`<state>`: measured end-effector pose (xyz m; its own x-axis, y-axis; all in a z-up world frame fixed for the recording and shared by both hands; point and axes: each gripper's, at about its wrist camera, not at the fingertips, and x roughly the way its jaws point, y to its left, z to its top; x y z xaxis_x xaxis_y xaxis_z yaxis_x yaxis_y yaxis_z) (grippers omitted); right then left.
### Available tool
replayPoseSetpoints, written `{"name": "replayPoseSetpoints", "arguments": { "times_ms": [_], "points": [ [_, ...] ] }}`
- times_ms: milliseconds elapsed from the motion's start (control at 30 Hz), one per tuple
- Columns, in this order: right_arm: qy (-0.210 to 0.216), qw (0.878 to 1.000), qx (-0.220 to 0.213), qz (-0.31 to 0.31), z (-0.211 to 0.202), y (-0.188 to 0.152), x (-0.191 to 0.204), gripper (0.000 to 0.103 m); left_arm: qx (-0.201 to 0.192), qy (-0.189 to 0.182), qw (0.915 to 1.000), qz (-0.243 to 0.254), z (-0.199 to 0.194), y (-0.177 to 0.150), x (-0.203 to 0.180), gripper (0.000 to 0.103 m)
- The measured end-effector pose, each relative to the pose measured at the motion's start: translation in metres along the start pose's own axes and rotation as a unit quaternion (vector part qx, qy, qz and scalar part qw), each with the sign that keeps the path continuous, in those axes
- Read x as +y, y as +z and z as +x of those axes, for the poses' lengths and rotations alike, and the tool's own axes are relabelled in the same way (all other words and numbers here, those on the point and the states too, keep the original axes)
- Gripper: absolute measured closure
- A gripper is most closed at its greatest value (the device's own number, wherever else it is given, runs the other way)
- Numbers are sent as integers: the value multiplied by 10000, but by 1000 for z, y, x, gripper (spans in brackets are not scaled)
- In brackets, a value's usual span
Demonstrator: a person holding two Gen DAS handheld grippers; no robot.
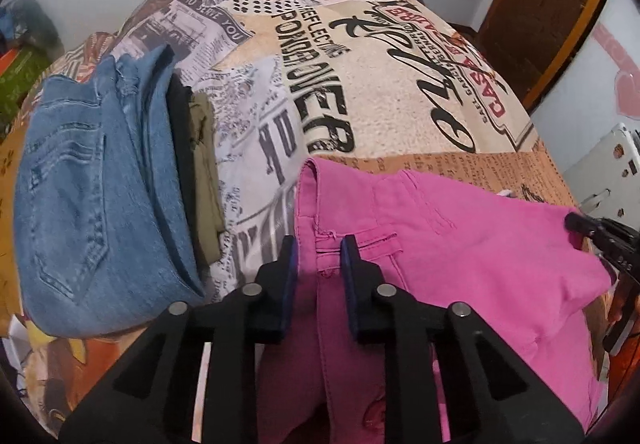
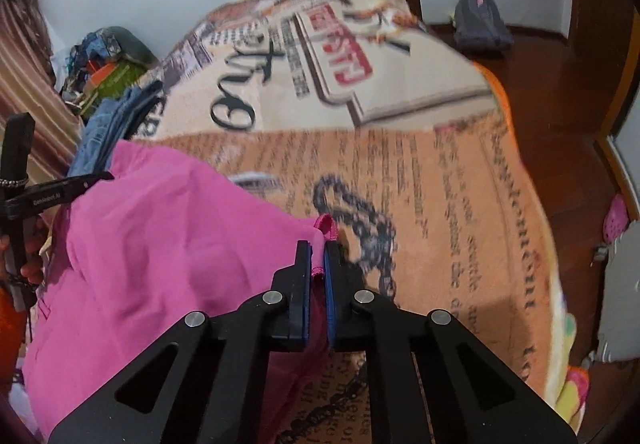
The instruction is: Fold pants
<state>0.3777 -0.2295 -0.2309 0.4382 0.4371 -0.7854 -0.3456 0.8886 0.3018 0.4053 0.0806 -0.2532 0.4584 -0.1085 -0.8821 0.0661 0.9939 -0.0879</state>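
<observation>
Pink cotton twill, bright as bubblegum: the pair of pink pants (image 1: 460,244) is held up by its waistband edge just above the near end of the bed with the newspaper-print blanket (image 1: 380,83), its lower part hanging out of sight below the tools. The left tool (image 1: 318,248) has its jaws set around the waistband near the belt loop, with a gap between the pads, so I cannot tell whether it truly pinches the cloth or only straddles it. The right tool (image 2: 318,256) is clamped tight on the opposite corner, where a small pink loop pokes up above the pads. To my eye this is the spreading step, the garment stretched between both tools before any fold is laid. The next move calls for lowering it flat onto the open blanket, keeping the waistband taut so the legs fall straight, and clear of the stack at the left. That stack, folded blue denim jeans (image 1: 92,183) over a dark and an olive-green garment (image 1: 206,171), rests on the bed well apart from the right tool.
</observation>
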Motion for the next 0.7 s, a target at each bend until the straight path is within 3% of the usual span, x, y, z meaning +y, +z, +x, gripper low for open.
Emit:
{"name": "replayPoseSetpoints", "arguments": {
  "times_ms": [100, 433, 500, 600, 700],
  "points": [
    [-43, 9996, -245, -124, -9, 11, 7, 98, -12, 0, 10000, -20, 2, 9, 1, 57],
    [-71, 9978, -602, -266, -14, 32, 16, 98, 192, -231, 9995, -27, 38, 41, 4, 57],
    [-58, 9975, -648, -268, -16, 33, 17, 98, 186, -327, 9993, -59, 40, 43, 6, 73],
    [-55, 9972, -688, -283, -15, 37, 18, 98, 57, -153, 9999, 24, 34, 40, 3, 88],
    [-54, 9968, -735, -301, -17, 40, 20, 98, -139, -58, 9999, 72, 19, 38, 0, 94]
  ]
}}
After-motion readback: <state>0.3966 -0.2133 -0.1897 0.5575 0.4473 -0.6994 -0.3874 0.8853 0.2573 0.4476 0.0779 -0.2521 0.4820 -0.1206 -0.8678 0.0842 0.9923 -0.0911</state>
